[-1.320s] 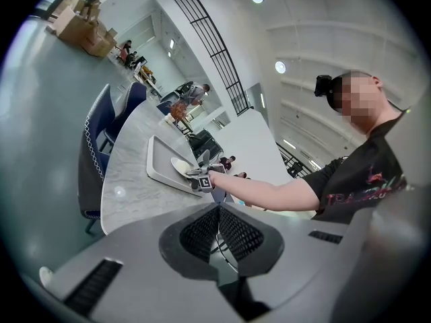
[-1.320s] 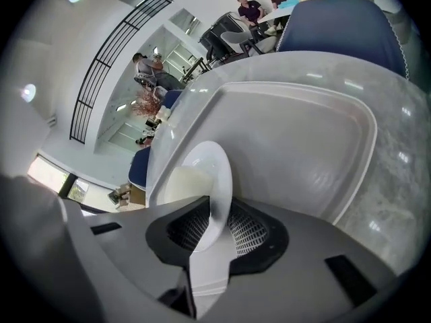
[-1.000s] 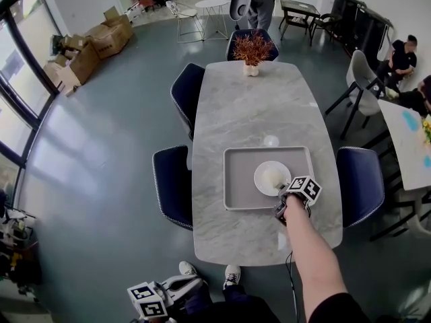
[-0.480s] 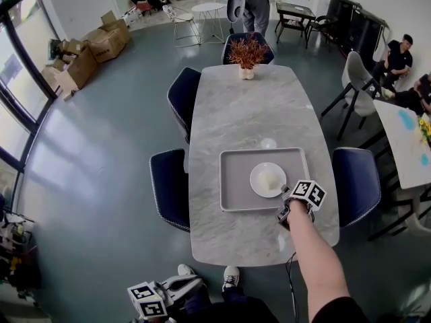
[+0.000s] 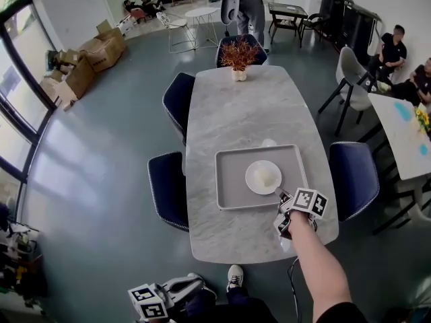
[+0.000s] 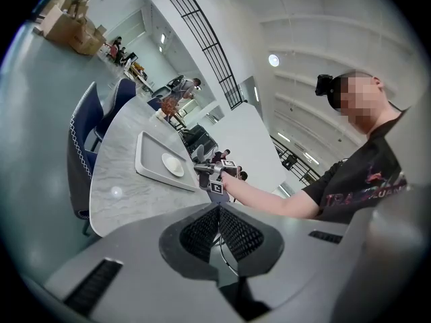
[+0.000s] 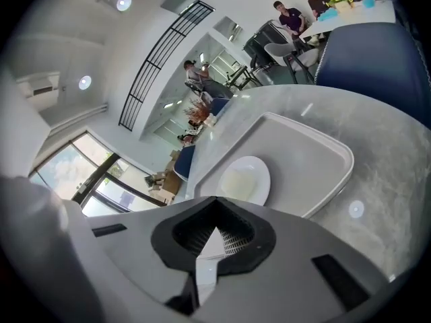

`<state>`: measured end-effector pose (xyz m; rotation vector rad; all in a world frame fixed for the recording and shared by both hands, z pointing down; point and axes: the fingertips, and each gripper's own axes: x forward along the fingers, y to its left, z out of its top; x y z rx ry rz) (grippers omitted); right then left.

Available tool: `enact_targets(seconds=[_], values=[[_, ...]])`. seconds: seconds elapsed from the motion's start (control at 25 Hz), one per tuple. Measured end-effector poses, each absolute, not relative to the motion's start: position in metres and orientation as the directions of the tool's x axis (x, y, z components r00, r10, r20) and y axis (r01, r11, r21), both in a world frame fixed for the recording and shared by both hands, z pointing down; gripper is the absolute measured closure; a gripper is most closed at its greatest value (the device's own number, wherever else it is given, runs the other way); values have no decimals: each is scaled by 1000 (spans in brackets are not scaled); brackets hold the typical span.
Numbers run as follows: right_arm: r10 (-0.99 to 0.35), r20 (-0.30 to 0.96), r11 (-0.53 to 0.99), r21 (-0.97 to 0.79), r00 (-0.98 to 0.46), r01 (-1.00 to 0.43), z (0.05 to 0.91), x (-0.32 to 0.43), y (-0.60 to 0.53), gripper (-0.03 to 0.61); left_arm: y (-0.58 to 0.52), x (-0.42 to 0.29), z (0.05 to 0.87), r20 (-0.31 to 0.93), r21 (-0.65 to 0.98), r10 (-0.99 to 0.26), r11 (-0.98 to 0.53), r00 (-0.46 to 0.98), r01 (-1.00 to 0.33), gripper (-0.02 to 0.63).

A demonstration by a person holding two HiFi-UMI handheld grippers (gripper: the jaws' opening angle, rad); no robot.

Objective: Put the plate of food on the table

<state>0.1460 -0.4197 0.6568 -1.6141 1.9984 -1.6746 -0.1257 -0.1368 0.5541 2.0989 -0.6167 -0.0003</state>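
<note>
The long grey marble table [image 5: 249,106] is offering wide bare stone beyond the flat grey rectangular tray [image 5: 232,180], which is sitting near the person's edge. The round white plate of pale food [image 5: 263,177] is lying in that tray, probably awaiting transfer onto the stone. The right gripper [image 7: 217,231] is hovering near the plate with its fingers pressed together and empty. The left gripper [image 6: 217,210] is hanging low, likewise closed on nothing.

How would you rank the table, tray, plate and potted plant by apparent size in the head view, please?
1. Table
2. Tray
3. Plate and potted plant: about alike; the plant stands farther off, so unranked.
</note>
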Motion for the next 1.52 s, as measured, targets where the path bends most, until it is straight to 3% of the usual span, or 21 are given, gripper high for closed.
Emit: enact_targets(seconds=[0.2, 0.52, 1.16, 1.52], values=[[-733, 398, -9, -817, -552, -577, 622, 112, -386, 572, -132, -125, 554, 238, 778, -395, -470, 887, -418, 606], [-695, 329, 49, -866, -640, -498, 601, 64, -287, 572, -118, -126, 548, 203, 768, -328, -531, 923, -358, 606], [-699, 264, 47, -910, -664, -412, 568, -53, -64, 572, -22, -169, 529, 123, 747, -193, -628, 973, -219, 606], [-718, 270, 49, -900, -642, -433, 563, -97, 20, 572, 34, -190, 524, 106, 741, -126, -651, 986, -163, 606]])
